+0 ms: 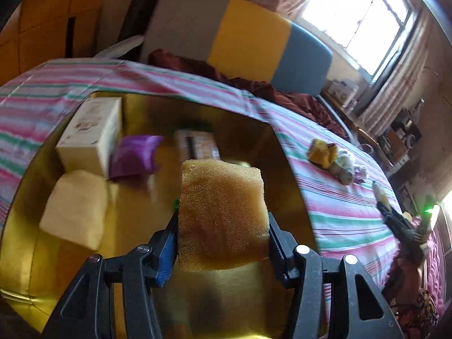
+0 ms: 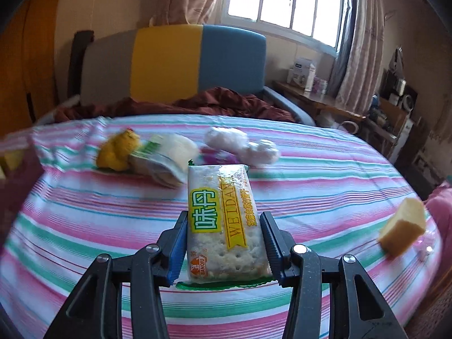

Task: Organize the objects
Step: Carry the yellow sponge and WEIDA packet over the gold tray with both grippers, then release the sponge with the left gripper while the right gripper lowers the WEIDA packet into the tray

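Note:
My left gripper point(image 1: 223, 223) is shut on a brown-yellow sponge point(image 1: 221, 212) and holds it over a gold box point(image 1: 288, 175) on the striped bed. In the box lie a cream carton point(image 1: 90, 135), a pale yellow sponge point(image 1: 75, 209), a purple packet point(image 1: 135, 152) and a cracker pack point(image 1: 197, 142). My right gripper point(image 2: 224, 240) is shut on a cracker packet point(image 2: 224, 220) above the bed. Beyond it lie a yellow plush toy point(image 2: 118, 149), a green-white pouch point(image 2: 163, 161), a white fluffy toy point(image 2: 240, 144) and a yellow sponge point(image 2: 402, 230) at right.
The striped sheet point(image 2: 84, 212) covers the bed, with a maroon blanket point(image 2: 197, 103) and a grey-yellow-blue headboard point(image 2: 169, 59) at the far end. A wooden side table point(image 2: 316, 99) and cluttered shelves point(image 2: 395, 107) stand to the right under the window. The right gripper shows in the left wrist view point(image 1: 401, 223).

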